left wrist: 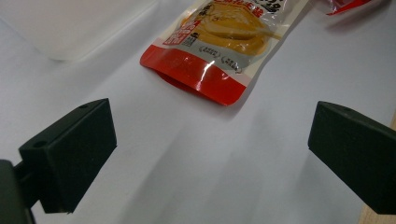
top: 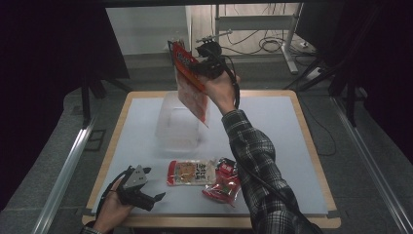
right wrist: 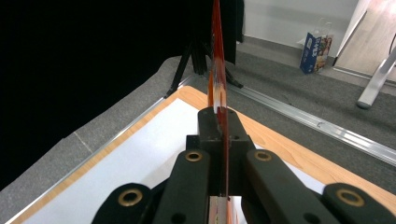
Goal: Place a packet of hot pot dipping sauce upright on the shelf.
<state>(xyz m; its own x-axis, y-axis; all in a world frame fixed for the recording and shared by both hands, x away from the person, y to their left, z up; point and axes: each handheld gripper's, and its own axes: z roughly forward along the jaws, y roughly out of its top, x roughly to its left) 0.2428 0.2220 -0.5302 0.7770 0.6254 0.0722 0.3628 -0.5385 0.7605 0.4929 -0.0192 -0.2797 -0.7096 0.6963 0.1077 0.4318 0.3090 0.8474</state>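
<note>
My right gripper [top: 197,68] is raised high over the back of the table, shut on a red and white snack packet [top: 191,85] that hangs edge-down above a clear plastic box [top: 178,123]. Seen along that gripper's jaws, the packet [right wrist: 218,79] is a thin red edge pinched between them, at my right gripper [right wrist: 219,122]. My left gripper [top: 157,198] rests near the front left corner, open and holding nothing [left wrist: 210,154]. Ahead of it lies a red and yellow food pouch [left wrist: 224,44], flat on the white mat [top: 277,126]. A second red packet [top: 223,183] lies beside that pouch [top: 191,173].
The wooden table edge [top: 311,146] frames the mat. Beyond it are grey floor, metal rails [top: 63,170] on both sides, and a dark stand [right wrist: 196,60] off the far corner. Cables lie on the floor at the back [top: 272,45].
</note>
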